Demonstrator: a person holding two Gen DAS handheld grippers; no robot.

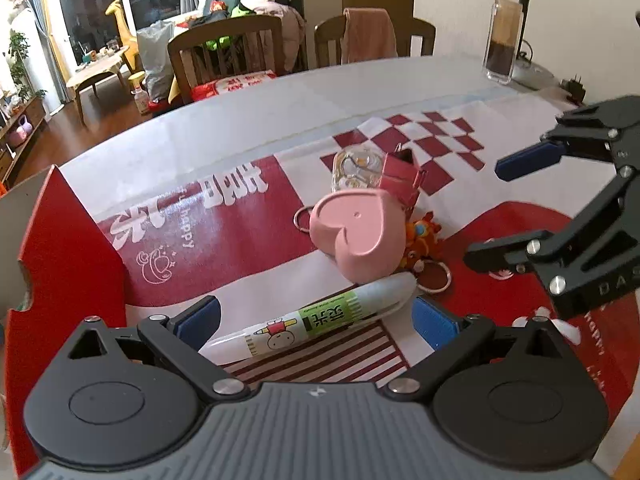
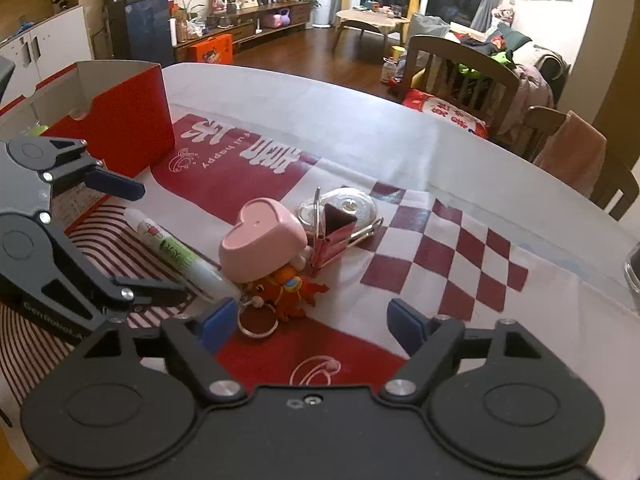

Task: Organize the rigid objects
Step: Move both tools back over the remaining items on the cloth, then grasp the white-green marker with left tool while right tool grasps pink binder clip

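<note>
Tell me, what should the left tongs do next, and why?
Probably ease down and close on the white marker pen. The left tongs are open, the pen lies between their blue pads untouched, and the red box sits just beside.

On the surface (image 2: 460, 168), a white marker pen (image 1: 316, 322) lies just before a pink heart-shaped dish (image 1: 354, 236). An orange toy keychain (image 2: 286, 290) touches the dish's right side in the left wrist view, with a pink binder clip (image 2: 334, 236) and clear tape roll (image 2: 348, 208) behind. A red cardboard box (image 2: 132, 132) stands well apart at the left.
</note>
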